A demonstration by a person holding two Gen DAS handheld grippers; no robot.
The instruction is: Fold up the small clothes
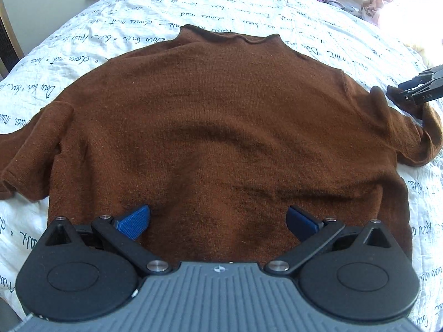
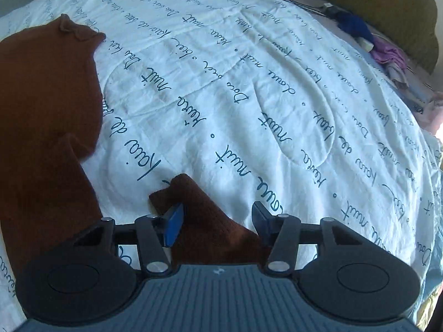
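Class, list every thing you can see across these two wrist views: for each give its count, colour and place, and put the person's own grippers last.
sweater: one, rust brown, spread flat on the bed, neck away from the left camera.
sleeve end: one, brown, lying between the right gripper's fingers.
bedcover: one, white with dark script, under the sweater.
pillow: one, olive green, at the bed's far edge.
clothes pile: several pieces, blue, purple and pale pink, far corner of the bed.
cable: dark, near the pillow; count unclear.
left gripper: one, black with blue pads, wide open above the sweater's hem.
right gripper: one, black with blue pads, partly closed around the sleeve end, pads not clearly pressing.
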